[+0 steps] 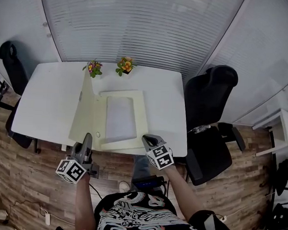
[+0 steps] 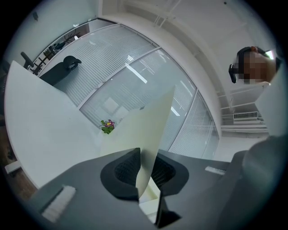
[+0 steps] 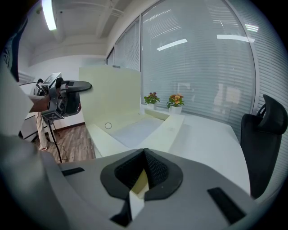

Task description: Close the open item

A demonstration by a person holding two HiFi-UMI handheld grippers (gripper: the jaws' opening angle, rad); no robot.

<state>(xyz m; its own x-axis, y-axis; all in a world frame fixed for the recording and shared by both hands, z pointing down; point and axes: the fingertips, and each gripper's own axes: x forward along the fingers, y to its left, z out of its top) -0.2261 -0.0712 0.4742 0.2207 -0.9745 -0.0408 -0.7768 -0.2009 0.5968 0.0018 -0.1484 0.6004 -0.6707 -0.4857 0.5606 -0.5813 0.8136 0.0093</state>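
Observation:
A cream folder [image 1: 140, 99] lies open on the white table [image 1: 46, 100], a pale sheet [image 1: 120, 118] inside it. Its cover [image 1: 83, 108] stands nearly upright on the left. My left gripper [image 1: 87, 141] is shut on the near edge of that cover [image 2: 148, 121], which runs up between the pads [image 2: 128, 173]. My right gripper [image 1: 149, 139] is shut on the near right corner of the folder's base [image 3: 171, 128]; a cream bit shows between its pads [image 3: 155, 170]. The right gripper view also shows the raised cover [image 3: 112, 90] and the left gripper [image 3: 83, 86] at its edge.
Two small flower pots [image 1: 93, 67] [image 1: 126, 65] stand at the table's far edge, behind the folder. A black office chair [image 1: 208, 116] is at the right of the table, another [image 1: 12, 63] at the left. Window blinds close the back.

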